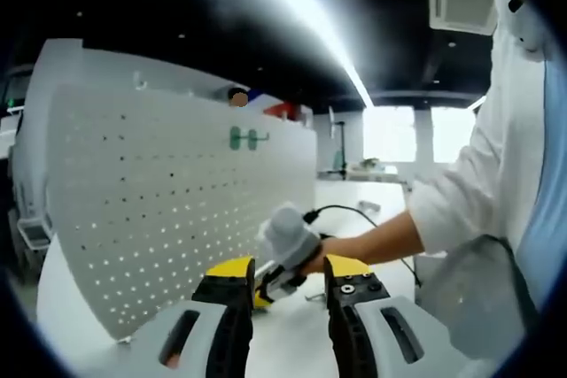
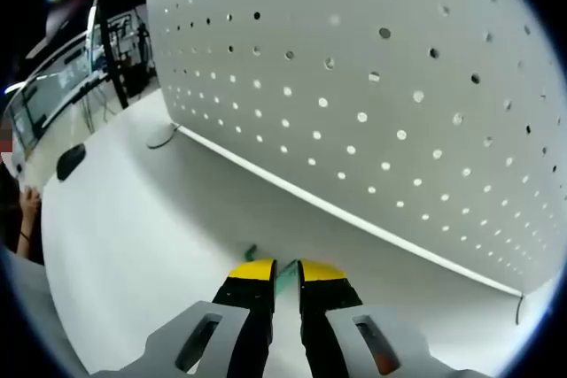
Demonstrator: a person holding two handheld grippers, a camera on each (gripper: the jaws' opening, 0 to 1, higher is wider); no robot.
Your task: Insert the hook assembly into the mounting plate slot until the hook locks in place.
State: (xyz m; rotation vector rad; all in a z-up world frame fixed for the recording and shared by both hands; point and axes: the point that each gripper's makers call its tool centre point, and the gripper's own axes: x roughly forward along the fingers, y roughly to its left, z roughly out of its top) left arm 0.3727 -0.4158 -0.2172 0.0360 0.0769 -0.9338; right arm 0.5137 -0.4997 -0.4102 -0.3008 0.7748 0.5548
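— White surface [image 2: 133,219], pegboard [image 2: 372,86] upright ahead. Where's the hook?
— Green hook [image 2: 285,277], pinched in the right gripper [image 2: 285,270]'s nearly closed jaws, pointing toward the board. Left gripper [image 1: 288,272] open, empty.

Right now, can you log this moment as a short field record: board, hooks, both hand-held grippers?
board: white perforated metal pegboard, upright on white table
mounted hook: green plastic hook, high on the pegboard
left hand-held gripper: jaws apart, holding nothing
right hand-held gripper: jaws nearly together on a small green piece, low near the table
person: white sleeve, at right of left gripper view
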